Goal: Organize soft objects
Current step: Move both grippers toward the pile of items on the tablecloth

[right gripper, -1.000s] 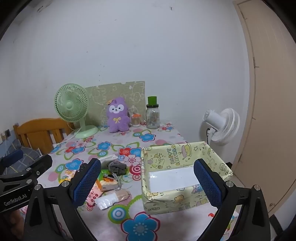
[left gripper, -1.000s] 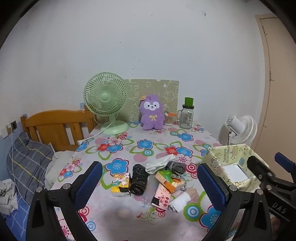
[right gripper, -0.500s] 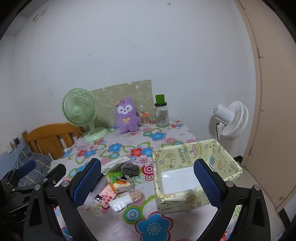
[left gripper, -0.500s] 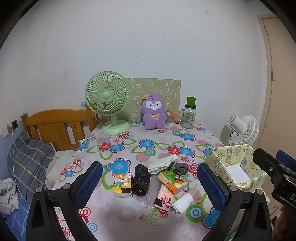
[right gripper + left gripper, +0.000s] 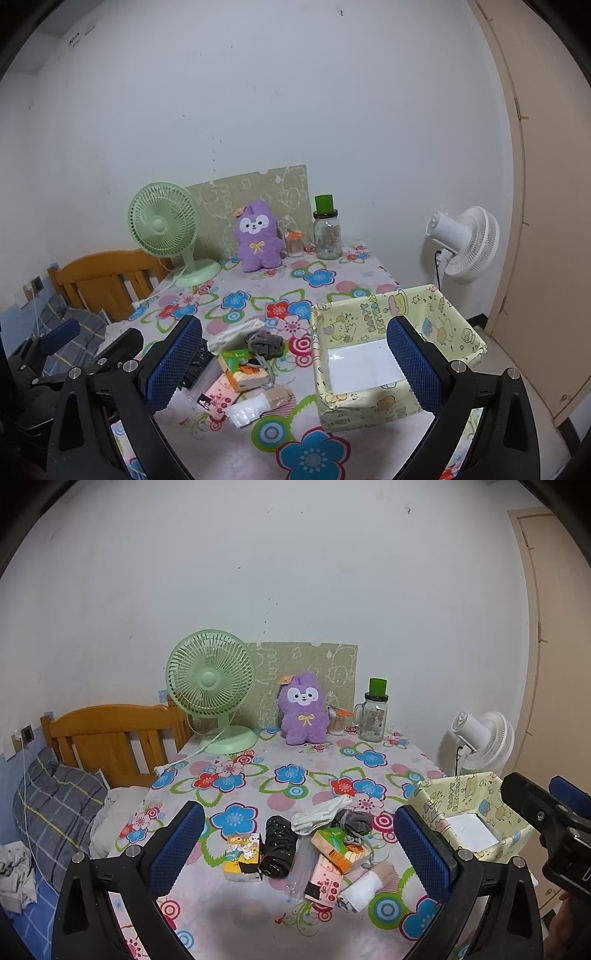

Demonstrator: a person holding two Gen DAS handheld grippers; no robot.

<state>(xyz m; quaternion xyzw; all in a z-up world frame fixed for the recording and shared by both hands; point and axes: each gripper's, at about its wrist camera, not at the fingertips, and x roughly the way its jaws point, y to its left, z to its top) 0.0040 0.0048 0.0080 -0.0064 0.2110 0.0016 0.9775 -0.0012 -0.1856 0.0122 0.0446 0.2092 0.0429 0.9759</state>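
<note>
A pile of soft things lies on the flowered tablecloth (image 5: 258,775): a rolled black sock (image 5: 279,845), a white sock (image 5: 319,814), a grey sock (image 5: 354,821), tissue packs (image 5: 242,856) (image 5: 338,851), a pink packet (image 5: 323,882) and a white-and-tan roll (image 5: 365,884). A yellow fabric box (image 5: 391,350), empty, stands right of the pile (image 5: 247,365). My left gripper (image 5: 299,853) is open above the pile. My right gripper (image 5: 291,365) is open, over the gap between pile and box.
At the table's back stand a green fan (image 5: 212,686), a purple plush toy (image 5: 303,709), a small jar (image 5: 336,722) and a glass jar with green lid (image 5: 373,716). A wooden headboard (image 5: 110,734) and bed lie left. A white floor fan (image 5: 461,245) stands right.
Both grippers have pulled back and risen a little, so the table looks smaller and farther. Nothing on the table has moved. Both stay open.
</note>
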